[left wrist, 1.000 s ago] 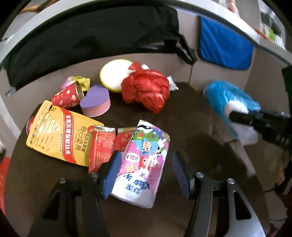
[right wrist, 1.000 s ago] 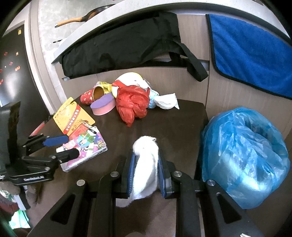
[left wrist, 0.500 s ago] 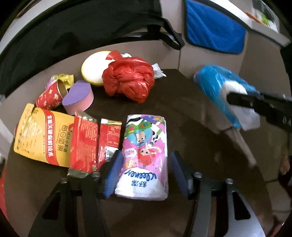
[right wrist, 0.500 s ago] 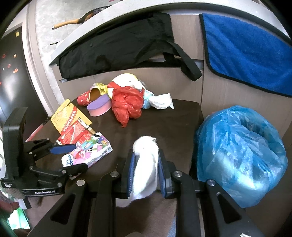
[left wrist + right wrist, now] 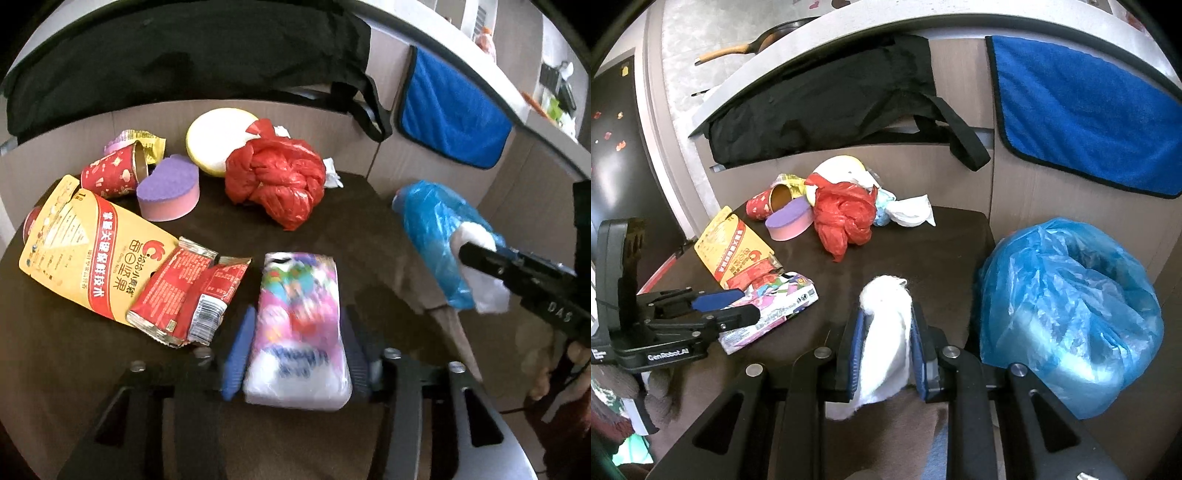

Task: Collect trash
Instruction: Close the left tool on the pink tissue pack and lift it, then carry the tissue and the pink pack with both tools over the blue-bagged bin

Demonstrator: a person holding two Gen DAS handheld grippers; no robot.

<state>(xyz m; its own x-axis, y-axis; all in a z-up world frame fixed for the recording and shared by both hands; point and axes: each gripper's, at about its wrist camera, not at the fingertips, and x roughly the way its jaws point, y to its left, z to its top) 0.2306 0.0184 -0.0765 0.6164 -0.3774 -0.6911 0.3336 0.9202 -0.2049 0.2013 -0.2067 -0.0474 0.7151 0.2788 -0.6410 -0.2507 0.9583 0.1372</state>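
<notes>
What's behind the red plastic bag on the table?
Behind the red bag sit a yellow-rimmed round sponge and crumpled white tissue with something pale blue. The bag covers their lower parts.

A dark brown table (image 5: 923, 243) stands against wood-panel cabinets (image 5: 967, 173); a blue towel (image 5: 1086, 110) and black bag (image 5: 827, 107) hang from the grey countertop (image 5: 886, 26).

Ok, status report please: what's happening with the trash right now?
Left gripper: jaws just eased open, tissue pack held between them. Right gripper: clamped on white wad. Blue bag open alongside, nothing blocking.
</notes>
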